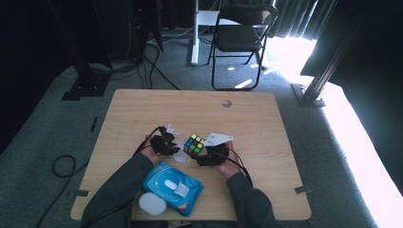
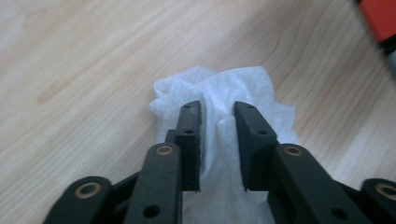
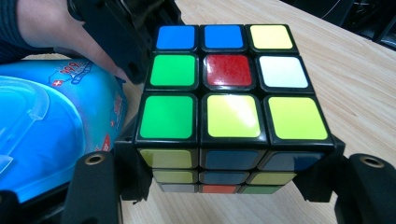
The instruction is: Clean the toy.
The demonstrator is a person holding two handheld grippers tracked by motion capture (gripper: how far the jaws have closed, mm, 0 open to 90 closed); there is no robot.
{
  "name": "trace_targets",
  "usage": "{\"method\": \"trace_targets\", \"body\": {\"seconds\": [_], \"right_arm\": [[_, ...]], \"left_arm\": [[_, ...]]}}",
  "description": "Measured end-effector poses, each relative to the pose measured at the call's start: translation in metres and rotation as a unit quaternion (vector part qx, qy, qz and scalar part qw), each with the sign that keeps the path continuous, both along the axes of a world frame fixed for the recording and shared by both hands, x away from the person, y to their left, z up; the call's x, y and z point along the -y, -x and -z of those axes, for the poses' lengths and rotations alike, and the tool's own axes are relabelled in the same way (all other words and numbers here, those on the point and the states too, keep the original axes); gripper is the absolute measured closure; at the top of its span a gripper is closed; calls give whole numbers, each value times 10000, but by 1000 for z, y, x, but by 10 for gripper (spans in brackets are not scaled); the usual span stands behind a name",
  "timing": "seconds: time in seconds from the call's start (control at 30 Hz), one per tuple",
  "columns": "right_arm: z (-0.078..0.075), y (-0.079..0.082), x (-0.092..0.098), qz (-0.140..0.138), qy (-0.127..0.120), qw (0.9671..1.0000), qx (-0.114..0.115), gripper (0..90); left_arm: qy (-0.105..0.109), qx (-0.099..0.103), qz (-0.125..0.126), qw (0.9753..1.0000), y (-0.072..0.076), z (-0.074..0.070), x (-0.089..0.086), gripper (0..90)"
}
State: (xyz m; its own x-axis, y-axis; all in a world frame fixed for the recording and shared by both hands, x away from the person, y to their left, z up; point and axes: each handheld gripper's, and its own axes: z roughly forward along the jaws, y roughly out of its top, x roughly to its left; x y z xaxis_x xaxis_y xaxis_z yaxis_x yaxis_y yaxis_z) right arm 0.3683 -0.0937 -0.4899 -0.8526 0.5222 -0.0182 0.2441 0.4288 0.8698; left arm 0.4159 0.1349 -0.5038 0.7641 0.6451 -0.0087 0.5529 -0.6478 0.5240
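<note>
From the high view, the left gripper [image 1: 172,146] and right gripper [image 1: 207,153] flanked a puzzle cube [image 1: 194,144] on the pale wooden tabletop [image 1: 256,123], near a glossy blue wipes pack [image 1: 172,186].

In the left gripper view, the fingers [image 2: 191,135] pinched a crumpled, soft white wipe [image 2: 243,88], narrowly parted.

In the right gripper view, the fingers [image 3: 128,168] clamped the cube's sides, its shiny square stickers facing up.

Left tongs [image 2: 217,126] nearly closed, angled down; right tongs [image 3: 229,163] clamped, held level.
</note>
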Motion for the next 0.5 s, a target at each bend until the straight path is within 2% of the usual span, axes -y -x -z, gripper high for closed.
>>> {"method": "trace_targets", "body": {"seconds": [0.1,0.13,0.3,0.5], "right_arm": [[0,0,0,-2,0,10000,-2,342],[0,0,0,-1,2,10000,1,342],[-1,0,0,6,-2,10000,5,342],[-1,0,0,13,3,10000,10,342]], "left_arm": [[41,-53,-3,10000,-1,2,0,623],[29,-58,-6,10000,-1,3,0,623],[-91,-216,-23,9997,-3,7,1,505],[-185,-256,-3,9995,-4,10,1,485]]}}
